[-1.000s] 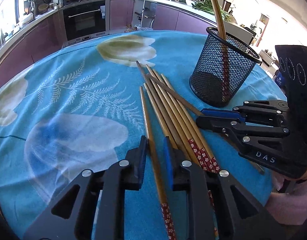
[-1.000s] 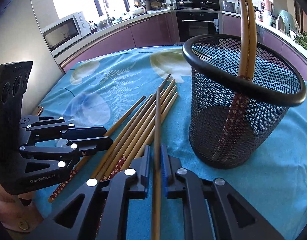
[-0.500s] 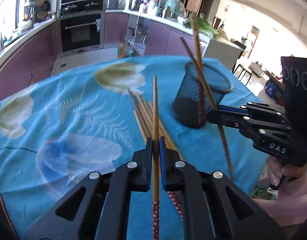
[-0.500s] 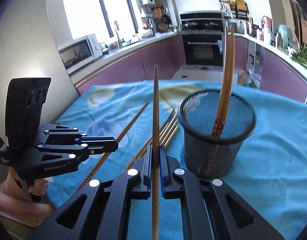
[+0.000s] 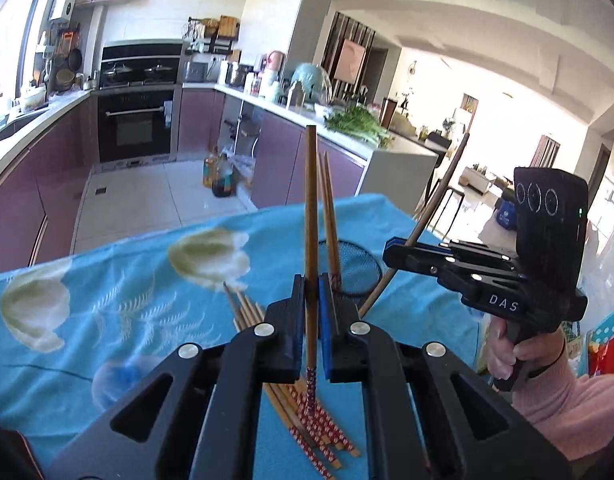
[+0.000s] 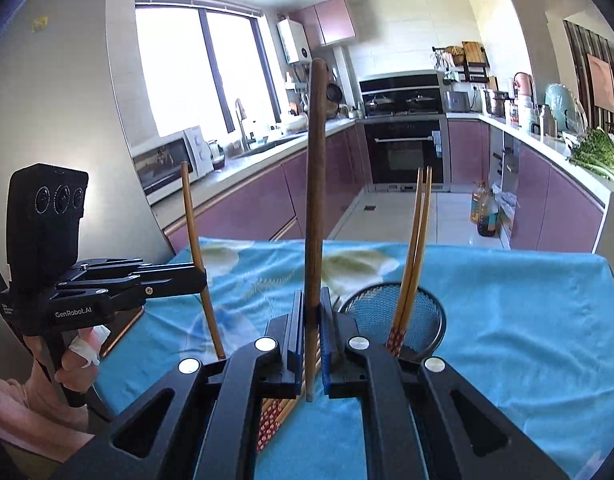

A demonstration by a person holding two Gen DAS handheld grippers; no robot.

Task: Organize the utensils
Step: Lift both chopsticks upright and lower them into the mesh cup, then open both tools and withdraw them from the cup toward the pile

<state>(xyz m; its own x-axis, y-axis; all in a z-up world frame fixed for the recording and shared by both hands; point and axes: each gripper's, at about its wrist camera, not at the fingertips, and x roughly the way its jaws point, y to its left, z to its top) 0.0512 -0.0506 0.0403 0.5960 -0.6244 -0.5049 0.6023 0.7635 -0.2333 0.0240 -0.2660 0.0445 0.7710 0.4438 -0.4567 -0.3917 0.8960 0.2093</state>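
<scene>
My left gripper [image 5: 311,292] is shut on a light bamboo chopstick [image 5: 310,208], held upright above the blue tablecloth [image 5: 107,300]. My right gripper [image 6: 311,308] is shut on a darker brown chopstick [image 6: 315,184], also lifted and pointing up. A black mesh holder [image 6: 431,312] stands just right of both, with two chopsticks [image 6: 417,240] leaning in it. Several loose chopsticks [image 5: 307,412] with red patterned ends lie on the cloth below the grippers. The left wrist view shows the right gripper [image 5: 391,254] from the side; the right wrist view shows the left gripper [image 6: 203,276].
The table's far edge [image 6: 467,246] drops to a tiled kitchen floor with oil bottles [image 5: 221,176]. Purple cabinets and an oven [image 6: 405,152] lie beyond. A person's hands hold the gripper handles at the near table edge, one hand [image 5: 507,356] in a pink sleeve.
Both grippers have risen from the table, each lifting a chopstick out of the pile. The left jaws closed on theirs. The chopsticks now stand more upright and the holder sits lower in view.
</scene>
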